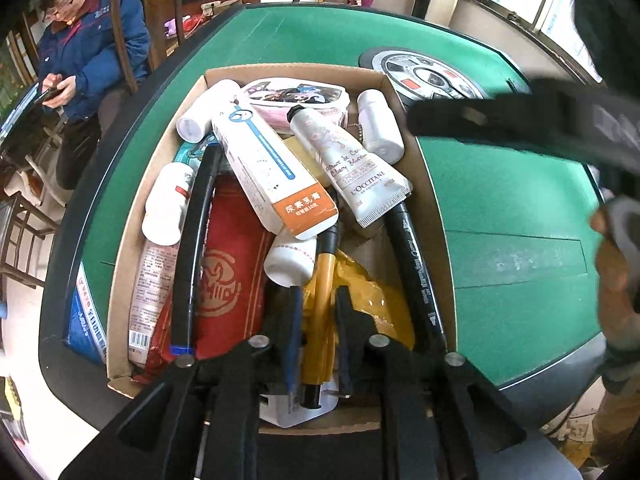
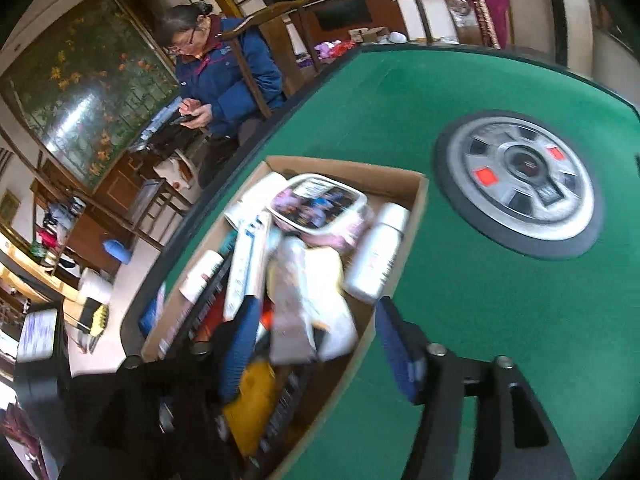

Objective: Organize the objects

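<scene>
Open brown cardboard box (image 1: 424, 168) on green felt desk (image 1: 500, 208), crammed: white tubes, small white bottles, red pouch, yellow-and-black pen (image 1: 320, 300). Left gripper (image 1: 318, 320) slightly parted around that pen. Right gripper (image 2: 316, 344) spread wide, empty, above box.

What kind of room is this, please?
Probably a living room at home: a green mahjong table with its round centre console, wooden chairs, and a large flower painting on the wall.

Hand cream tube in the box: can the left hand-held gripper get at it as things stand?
Probably yes. The hand cream tube lies on top of the pile, uncovered, ahead of the left hand-held gripper, whose fingers straddle a yellow pen.
</scene>
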